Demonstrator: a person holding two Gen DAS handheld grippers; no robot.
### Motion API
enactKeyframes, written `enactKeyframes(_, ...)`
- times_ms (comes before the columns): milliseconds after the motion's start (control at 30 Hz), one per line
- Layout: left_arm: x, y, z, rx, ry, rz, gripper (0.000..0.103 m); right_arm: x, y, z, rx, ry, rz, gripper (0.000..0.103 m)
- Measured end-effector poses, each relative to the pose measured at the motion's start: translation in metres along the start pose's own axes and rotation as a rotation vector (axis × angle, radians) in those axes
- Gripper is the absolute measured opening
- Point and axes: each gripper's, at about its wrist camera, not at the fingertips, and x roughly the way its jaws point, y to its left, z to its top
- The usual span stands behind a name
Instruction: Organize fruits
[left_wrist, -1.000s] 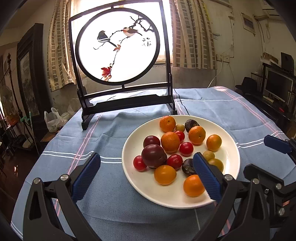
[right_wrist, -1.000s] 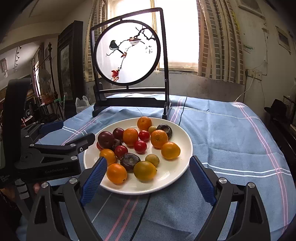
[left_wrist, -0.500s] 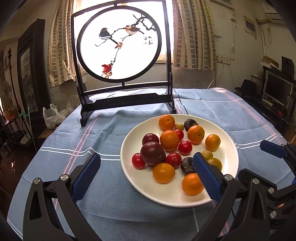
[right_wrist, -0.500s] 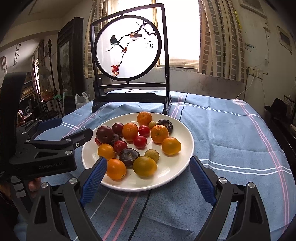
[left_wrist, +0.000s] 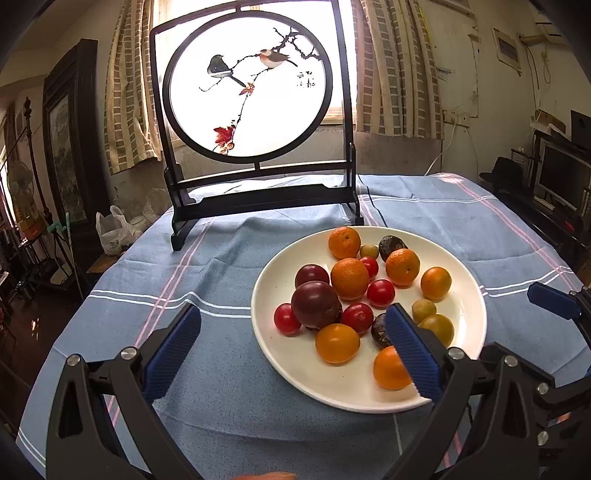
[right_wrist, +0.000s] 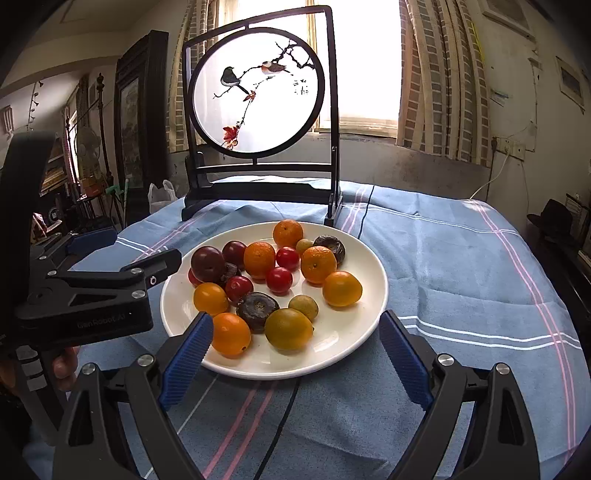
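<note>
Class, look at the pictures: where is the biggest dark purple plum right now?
In the left wrist view the plum lies on the left part of the white plate, between a cherry tomato and an orange.

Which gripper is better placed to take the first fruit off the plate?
Probably the right gripper: open, it faces the white plate with the near orange fruit just ahead. The left gripper, also open, points mostly at tablecloth.

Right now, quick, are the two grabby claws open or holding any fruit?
Left gripper: open, holding nothing.
Right gripper: open, holding nothing; all the fruit sits on the white plate.
</note>
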Motion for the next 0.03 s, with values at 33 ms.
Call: enactKeyframes(33, 0.0002, 0.0002, -0.0002, -0.002, 0.002, 0.000, 0.098, 0.0000, 0.0000, -0.0002, 0.000, -0.001, -0.001, 0.092)
